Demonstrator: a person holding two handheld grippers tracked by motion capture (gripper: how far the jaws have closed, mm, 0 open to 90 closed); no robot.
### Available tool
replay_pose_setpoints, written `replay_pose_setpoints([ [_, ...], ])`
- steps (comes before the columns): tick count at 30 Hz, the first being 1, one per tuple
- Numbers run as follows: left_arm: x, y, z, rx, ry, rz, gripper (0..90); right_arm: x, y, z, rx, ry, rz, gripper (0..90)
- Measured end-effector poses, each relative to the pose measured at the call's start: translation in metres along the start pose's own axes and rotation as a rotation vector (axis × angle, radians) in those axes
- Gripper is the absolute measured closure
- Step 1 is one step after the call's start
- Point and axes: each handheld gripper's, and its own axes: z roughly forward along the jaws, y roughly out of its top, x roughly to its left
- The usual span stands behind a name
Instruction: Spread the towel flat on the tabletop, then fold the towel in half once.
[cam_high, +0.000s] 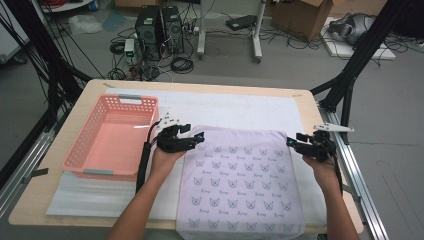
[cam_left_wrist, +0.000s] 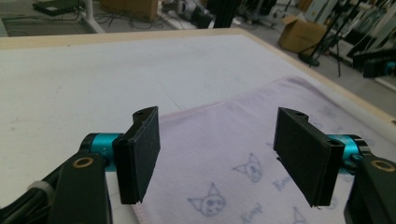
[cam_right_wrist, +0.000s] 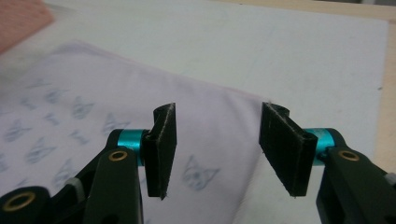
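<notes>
Cloth (cam_high: 240, 180), pale lilac with a repeated cat-face print, lay spread flat on the white mat (cam_high: 240, 107) covering the table (cam_high: 310, 107). It occupied the 6 o'clock half of the tabletop in the high view, its near edge hanging over the table's 6 o'clock rim.

Left gripper (cam_high: 197, 139) sat at the cloth's far-left corner, roughly 10 o'clock of the cloth. Jaws stood apart with nothing between them; the left gripper view showed the cloth's pink hem (cam_left_wrist: 196, 110) lying flat below the gap.

Right gripper (cam_high: 292, 142) sat at the cloth's far-right corner, about 2 o'clock of the cloth. Jaws apart, nothing clamped; the corner lay flat beneath them.

Pink basket (cam_high: 112, 137) stood at 9 o'clock of the cloth, just beside the left gripper.
</notes>
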Motion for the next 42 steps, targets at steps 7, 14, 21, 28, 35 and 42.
replay_pose_setpoints([
  [7, -0.018, -0.013, -0.016, -0.002, -0.029, 0.039, 24.2, 0.014, -0.039, -0.021, -0.029, -0.017, -0.043, 30.7],
  [14, -0.027, -0.024, -0.028, 0.015, -0.044, 0.054, 24.1, 0.029, -0.051, -0.035, -0.050, -0.018, -0.139, 22.7],
  [21, -0.024, -0.026, -0.037, 0.017, -0.027, 0.048, 26.9, 0.029, -0.050, -0.029, -0.033, -0.006, -0.118, 20.8],
  [28, -0.017, -0.028, -0.039, 0.007, 0.008, 0.033, 27.2, 0.027, -0.054, -0.025, -0.009, -0.007, -0.105, 20.8],
  [35, -0.014, -0.028, -0.035, 0.022, 0.034, 0.028, 27.3, 0.026, -0.055, -0.022, -0.005, -0.016, -0.100, 20.8],
  [42, 0.000, -0.025, -0.027, 0.050, 0.098, -0.009, 27.6, 0.025, -0.059, -0.015, 0.005, 0.006, -0.056, 20.8],
])
